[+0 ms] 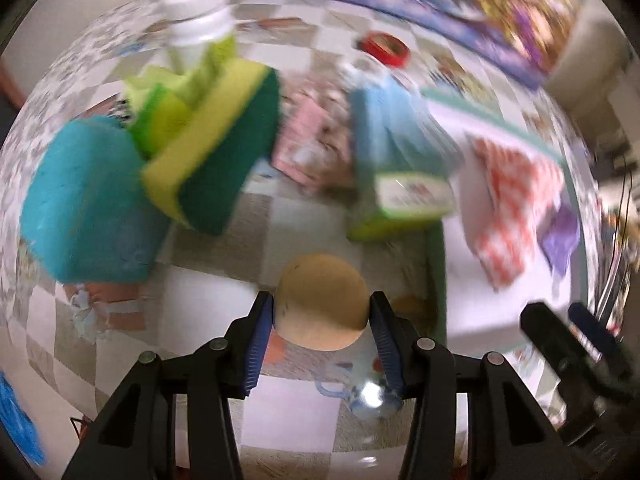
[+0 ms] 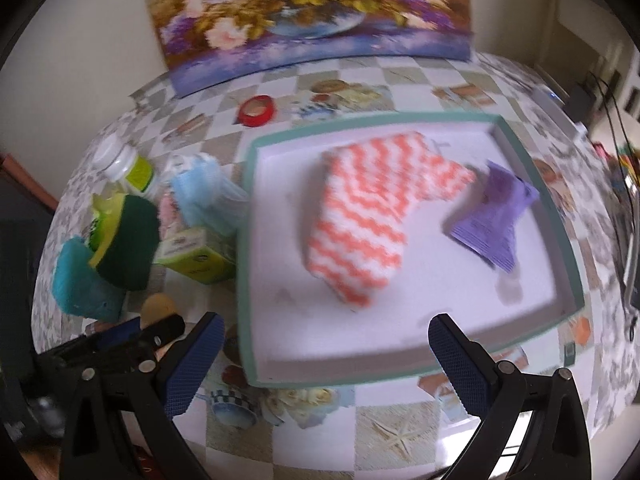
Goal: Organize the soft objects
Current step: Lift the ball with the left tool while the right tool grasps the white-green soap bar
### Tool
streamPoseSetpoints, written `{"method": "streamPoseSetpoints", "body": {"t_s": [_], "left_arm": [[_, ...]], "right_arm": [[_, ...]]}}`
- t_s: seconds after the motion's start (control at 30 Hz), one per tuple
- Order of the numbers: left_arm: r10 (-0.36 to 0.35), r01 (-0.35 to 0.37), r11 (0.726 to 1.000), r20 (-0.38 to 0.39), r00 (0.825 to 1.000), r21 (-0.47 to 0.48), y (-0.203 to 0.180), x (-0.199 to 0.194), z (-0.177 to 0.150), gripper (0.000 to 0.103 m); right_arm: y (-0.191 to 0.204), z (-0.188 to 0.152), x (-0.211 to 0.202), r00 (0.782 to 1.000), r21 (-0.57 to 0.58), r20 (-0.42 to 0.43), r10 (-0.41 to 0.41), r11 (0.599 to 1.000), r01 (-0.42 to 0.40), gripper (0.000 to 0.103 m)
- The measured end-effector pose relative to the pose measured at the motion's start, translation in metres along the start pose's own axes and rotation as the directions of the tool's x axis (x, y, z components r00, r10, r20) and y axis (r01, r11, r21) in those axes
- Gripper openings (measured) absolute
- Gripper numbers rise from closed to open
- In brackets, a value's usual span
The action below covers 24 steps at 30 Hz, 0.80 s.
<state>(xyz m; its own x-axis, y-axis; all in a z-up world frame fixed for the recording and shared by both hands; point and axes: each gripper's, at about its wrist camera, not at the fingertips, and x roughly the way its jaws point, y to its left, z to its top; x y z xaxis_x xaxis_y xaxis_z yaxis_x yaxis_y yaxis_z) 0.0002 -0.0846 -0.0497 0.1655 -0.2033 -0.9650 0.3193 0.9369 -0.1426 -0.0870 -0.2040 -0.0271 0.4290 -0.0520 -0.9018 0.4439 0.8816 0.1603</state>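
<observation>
My left gripper (image 1: 322,301) is shut on a tan round sponge ball (image 1: 323,320), its blue pads pressing on both sides, a little above the checked tablecloth. The right wrist view shows that ball (image 2: 159,305) left of a white tray with a teal rim (image 2: 245,240). An orange-and-white zigzag cloth (image 2: 360,224) and a purple packet (image 2: 494,220) lie in the tray. My right gripper (image 2: 325,322) stands open over the tray's near edge with nothing between its fingers. At the left are a teal sponge (image 1: 84,200) and a yellow-and-green sponge (image 1: 224,140).
Behind the sponges stands a white-capped bottle (image 1: 200,12). A green box (image 1: 412,196) and a blue mesh item in clear wrap (image 1: 396,128) sit beside the tray, with a pink cloth (image 1: 312,136) between. A red tape roll (image 2: 258,110) and a flower painting (image 2: 308,12) are at the back.
</observation>
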Motion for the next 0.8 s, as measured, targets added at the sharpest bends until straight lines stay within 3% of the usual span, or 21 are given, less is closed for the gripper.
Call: {"method": "streamPoseSetpoints", "body": {"t_s": [0.23,0.37,0.8], "left_arm": [[0.023,-0.015,0.991,0.058,0.998,-0.135,0.032,-0.01,0.009,0.051],[0.012,0.001,0.98,0.065,0.998,-0.197,0.061,-0.002,0.013,0.051],[-0.061,0.089,0.938,0.092,0.994,-0.334,0.093,-0.012,0.008,0.051]], "right_arm": [[0.031,0.011,0.013,0.998,-0.084,0.005,0.07,0.994,-0.07,0.103],[0.04,0.017,0.015,0.994,-0.091,0.02,0.104,0.991,-0.102,0.102],[0.06,0.028,0.022,0.985,-0.144,0.019,0.172,0.975,-0.168,0.093]]}}
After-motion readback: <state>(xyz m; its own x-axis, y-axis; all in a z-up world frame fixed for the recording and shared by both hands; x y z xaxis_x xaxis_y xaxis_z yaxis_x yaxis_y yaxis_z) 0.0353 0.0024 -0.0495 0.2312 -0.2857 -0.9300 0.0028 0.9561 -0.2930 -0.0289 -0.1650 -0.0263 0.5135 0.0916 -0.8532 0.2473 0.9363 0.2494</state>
